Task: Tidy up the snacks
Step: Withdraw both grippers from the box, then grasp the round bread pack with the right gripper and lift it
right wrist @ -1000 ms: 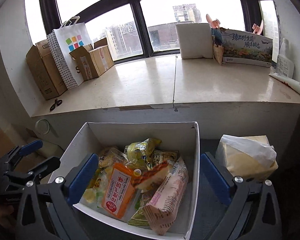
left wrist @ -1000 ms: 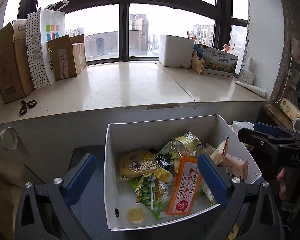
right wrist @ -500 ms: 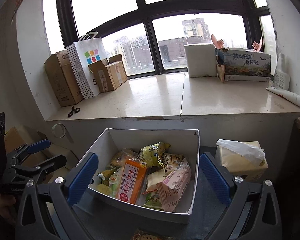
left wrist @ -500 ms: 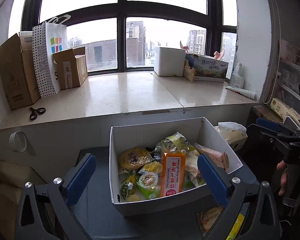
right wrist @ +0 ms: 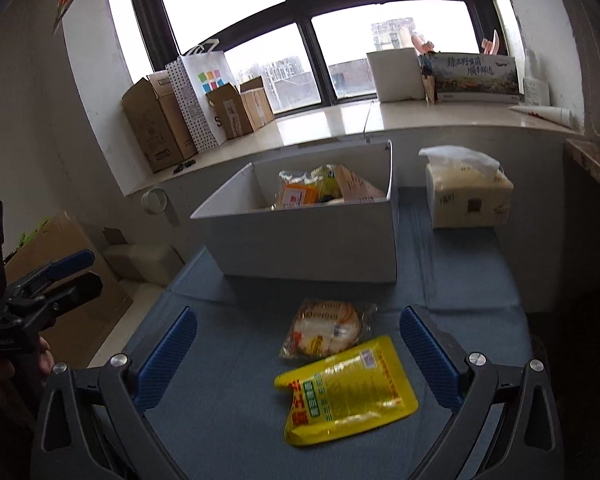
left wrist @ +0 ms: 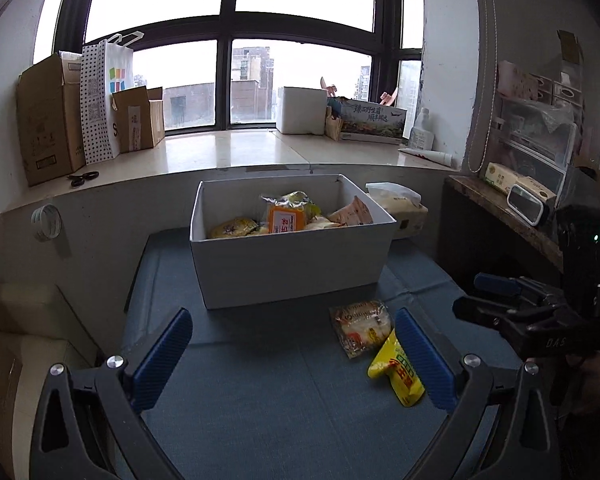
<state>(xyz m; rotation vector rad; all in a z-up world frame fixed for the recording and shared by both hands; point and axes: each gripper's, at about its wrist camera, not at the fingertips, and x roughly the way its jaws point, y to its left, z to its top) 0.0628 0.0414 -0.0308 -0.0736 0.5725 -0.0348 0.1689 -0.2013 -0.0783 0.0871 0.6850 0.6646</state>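
Observation:
A white box (left wrist: 292,264) (right wrist: 312,240) holding several snack packs, one of them orange (left wrist: 286,220), stands on a blue mat (left wrist: 260,380). In front of it lie a clear bread pack (left wrist: 360,328) (right wrist: 326,328) and a yellow pouch (left wrist: 396,376) (right wrist: 348,392). My left gripper (left wrist: 294,356) is open and empty, back from the box, with both packs near its right finger. My right gripper (right wrist: 296,356) is open and empty, with the yellow pouch and bread pack lying between its fingers.
A tissue pack (right wrist: 468,192) sits right of the box. A stone windowsill (left wrist: 228,152) behind carries cardboard boxes (left wrist: 48,120), a dotted bag (left wrist: 104,96), scissors (left wrist: 84,178) and a white foam box (left wrist: 300,110). A shelf (left wrist: 512,208) stands at the right.
Both grippers have pulled back and lowered away from the box. The bread pack and yellow pouch on the mat have come into view. Both grippers stay open.

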